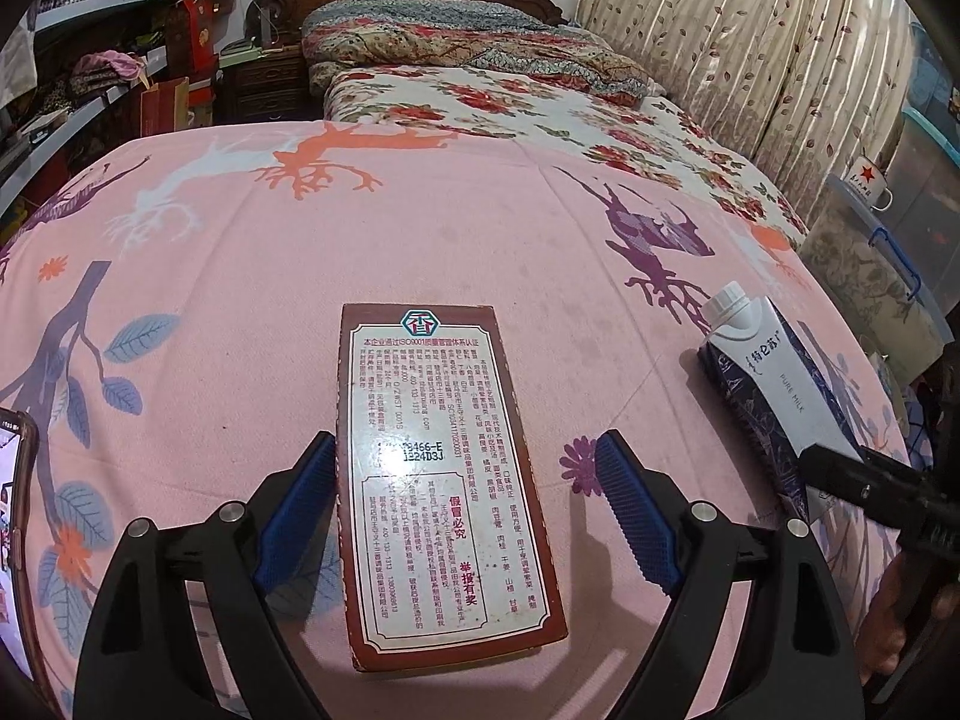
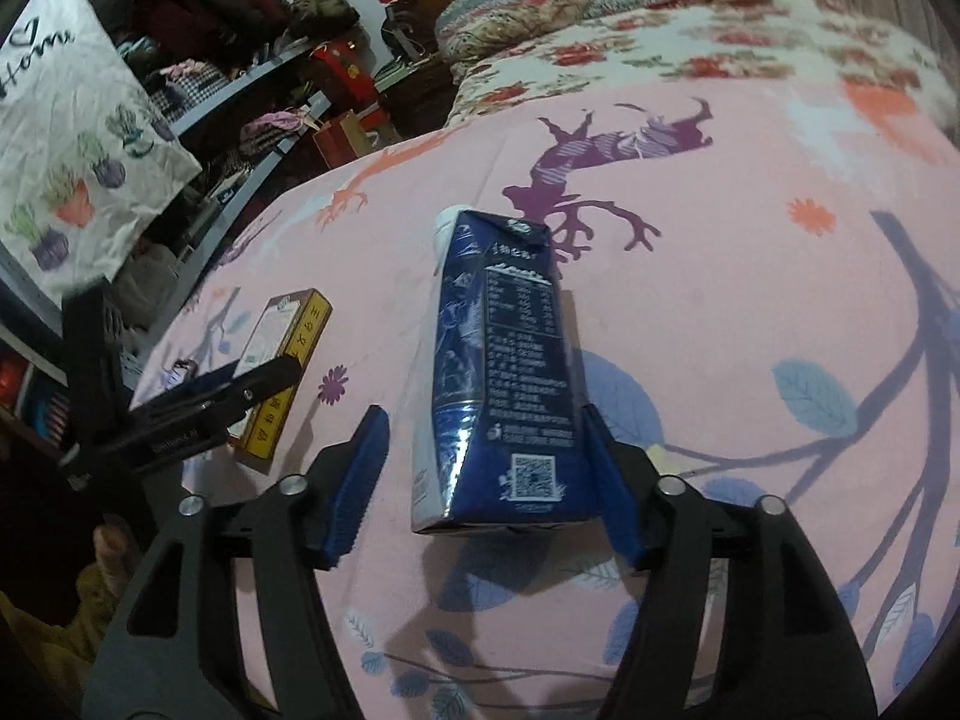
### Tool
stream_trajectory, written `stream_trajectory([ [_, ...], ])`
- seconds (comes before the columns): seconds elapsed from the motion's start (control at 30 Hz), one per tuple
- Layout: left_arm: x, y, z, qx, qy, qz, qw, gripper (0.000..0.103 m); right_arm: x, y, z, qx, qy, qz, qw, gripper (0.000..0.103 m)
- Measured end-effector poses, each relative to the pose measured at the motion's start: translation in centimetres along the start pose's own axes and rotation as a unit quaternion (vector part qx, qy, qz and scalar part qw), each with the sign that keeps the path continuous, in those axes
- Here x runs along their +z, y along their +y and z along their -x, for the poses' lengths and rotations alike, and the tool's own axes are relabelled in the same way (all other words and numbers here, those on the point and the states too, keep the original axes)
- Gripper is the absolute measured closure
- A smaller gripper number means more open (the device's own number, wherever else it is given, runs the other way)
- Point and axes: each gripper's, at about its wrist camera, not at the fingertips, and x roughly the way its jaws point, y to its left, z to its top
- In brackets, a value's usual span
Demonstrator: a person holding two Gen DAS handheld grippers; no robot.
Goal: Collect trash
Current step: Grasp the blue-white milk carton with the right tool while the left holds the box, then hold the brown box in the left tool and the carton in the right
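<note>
Both pickups are only lined up. The left hand-held gripper (image 1: 465,504) straddles the box (image 1: 447,480), wide open; the right hand-held gripper (image 2: 486,474) straddles the carton (image 2: 498,372) on the bed (image 1: 240,300), also unclosed. Next, each should squeeze shut, then lift.

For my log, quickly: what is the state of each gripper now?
Left gripper: open, around the brown box.
Right gripper: open, around the milk carton.

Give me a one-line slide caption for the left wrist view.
Left gripper open around a brown printed box lying flat on the pink bedsheet, milk carton alongside.
</note>
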Motion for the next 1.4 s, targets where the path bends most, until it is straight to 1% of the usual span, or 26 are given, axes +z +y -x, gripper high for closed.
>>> stream_trajectory([
  [0.23, 0.1, 0.0, 0.0, -0.005, 0.001, 0.000, 1.0000, 0.018, -0.5, 0.3, -0.5, -0.019, -0.004, 0.010, 1.000, 0.029],
  [0.3, 0.1, 0.0, 0.0, -0.005, 0.000, 0.001, 1.0000, 0.018, -0.6, 0.1, -0.9, -0.019, 0.000, 0.007, 1.000, 0.028],
  [0.53, 0.1, -0.1, 0.0, -0.009, 0.002, -0.001, 1.0000, 0.015, -0.9, 0.6, -1.0, -0.025, -0.009, 0.018, 0.999, 0.022],
  [0.77, 0.0, -0.1, 0.0, -0.008, 0.002, -0.001, 1.0000, 0.014, -1.0, 0.8, -1.2, -0.028, -0.013, 0.027, 0.999, 0.018],
  [0.87, 0.1, -0.2, -0.1, -0.009, 0.003, -0.002, 1.0000, 0.014, -1.0, 0.9, -1.2, -0.030, -0.013, 0.031, 0.999, 0.014],
  [1.0, 0.1, -0.2, -0.1, -0.009, 0.003, -0.002, 1.0000, 0.014, -1.1, 0.9, -1.3, -0.027, -0.015, 0.030, 0.999, 0.012],
  [1.13, 0.1, -0.3, -0.2, -0.011, 0.004, -0.003, 0.9999, 0.011, -1.1, 0.9, -1.3, -0.023, -0.015, 0.029, 0.999, 0.005],
  [1.4, 0.1, -0.4, -0.2, -0.014, 0.005, -0.004, 0.9999, 0.010, -1.2, 0.8, -1.3, -0.015, -0.016, 0.027, 0.999, 0.003],
])
